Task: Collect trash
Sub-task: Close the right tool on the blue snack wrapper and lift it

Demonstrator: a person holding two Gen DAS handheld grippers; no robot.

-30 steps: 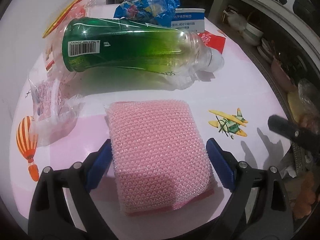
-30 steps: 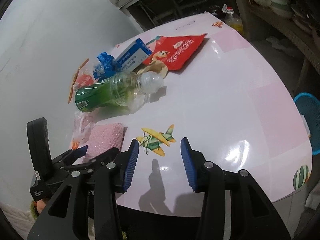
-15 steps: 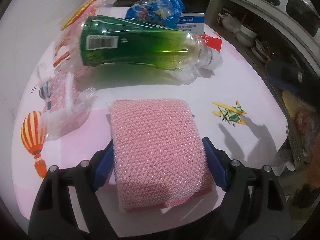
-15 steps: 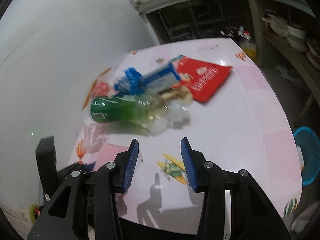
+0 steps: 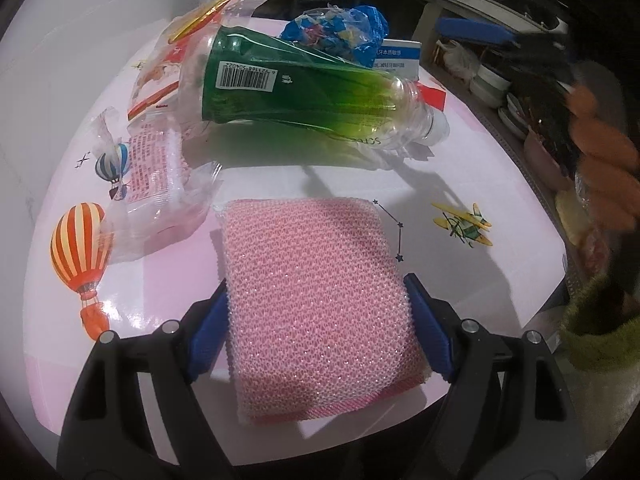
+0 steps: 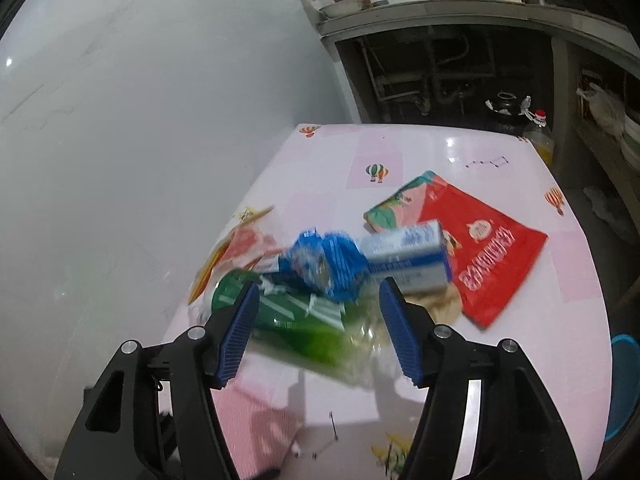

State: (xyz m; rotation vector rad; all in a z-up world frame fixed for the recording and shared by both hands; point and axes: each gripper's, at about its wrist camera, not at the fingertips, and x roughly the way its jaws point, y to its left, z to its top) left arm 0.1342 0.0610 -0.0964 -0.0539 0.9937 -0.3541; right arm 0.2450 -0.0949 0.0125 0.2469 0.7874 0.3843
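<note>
A home kitchen: beyond the glossy pink tablecloth printed with balloons [image 6: 472,152] stands a grey concrete counter [image 6: 460,14] with exposed sink pipes [image 6: 436,80] beneath, stacked white bowls [image 5: 490,82] at right.

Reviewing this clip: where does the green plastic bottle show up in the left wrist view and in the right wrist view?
Left wrist: the green plastic bottle lies on its side across the upper middle, cap toward the right, beyond the pink sponge.
Right wrist: the bottle is blurred, low in the middle, seen between the open right tongs.
Shared landmark: the crumpled blue wrapper, just behind the bottle in both.
</note>
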